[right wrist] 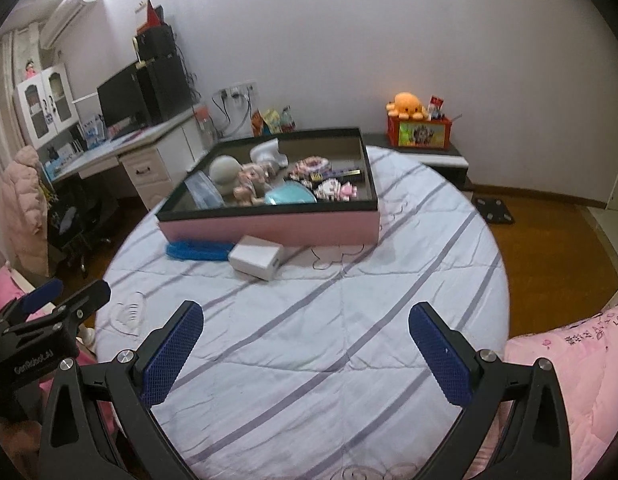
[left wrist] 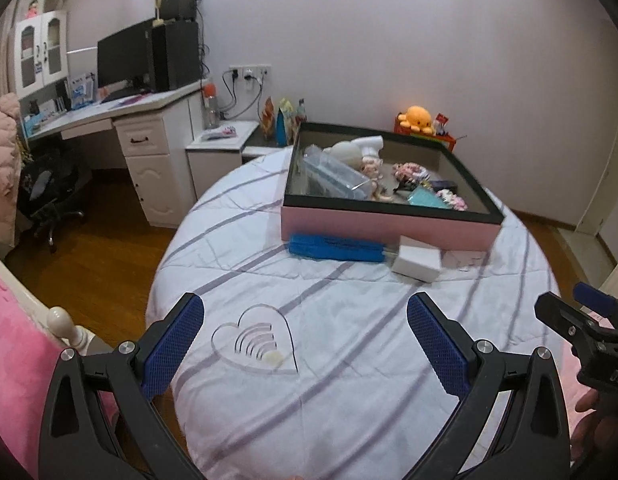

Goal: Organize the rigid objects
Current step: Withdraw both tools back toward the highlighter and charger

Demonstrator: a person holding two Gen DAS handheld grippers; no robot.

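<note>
Both claws stand wide and empty: left claw (left wrist: 305, 320), right claw (right wrist: 305, 320). Clear acrylic heart (left wrist: 256, 340) lies flat on the bed (left wrist: 349, 380), lower centre; probably light, stiff, slippery, so grip across its edges. Pink box (left wrist: 389, 228) upper centre.

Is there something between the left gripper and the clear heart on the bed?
Nothing visible. The clear heart lies flat on the bed cover, just ahead of the open left gripper, nearer its left finger, with only bare cover between them.
</note>
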